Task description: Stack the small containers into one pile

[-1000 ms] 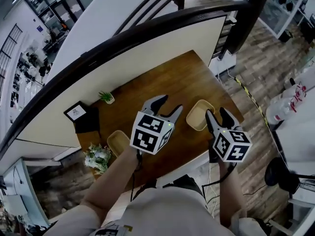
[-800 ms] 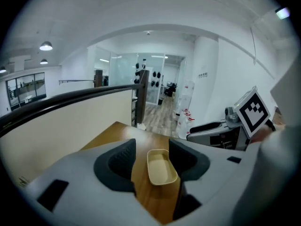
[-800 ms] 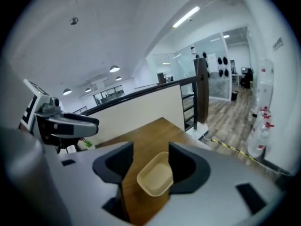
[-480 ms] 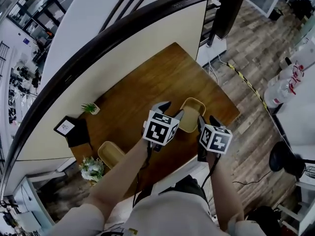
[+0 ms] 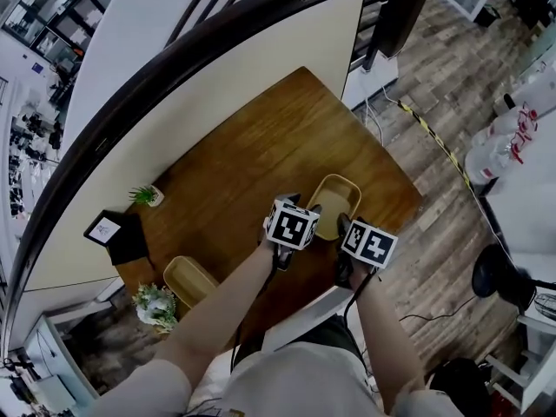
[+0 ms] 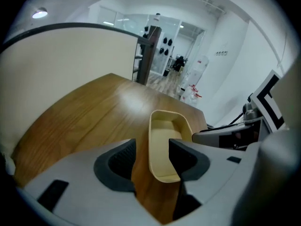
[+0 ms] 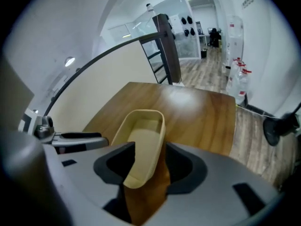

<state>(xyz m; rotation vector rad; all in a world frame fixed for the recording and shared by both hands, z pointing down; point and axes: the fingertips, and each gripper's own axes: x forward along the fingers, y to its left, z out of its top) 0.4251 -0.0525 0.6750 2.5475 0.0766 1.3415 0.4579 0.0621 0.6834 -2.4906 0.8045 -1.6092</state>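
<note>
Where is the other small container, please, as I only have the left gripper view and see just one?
Observer: A second beige oblong plastic container sits at the brown wooden table's corner on the person's left, well apart from yours.
Operator: Thank you; is anything close to it?
Observer: A white flower bouquet stands right beside it at the table's edge.
Operator: And the right hand-held gripper?
Observer: Its jaws have just been closing but stand apart, with the near beige container's side wall between them.
</note>
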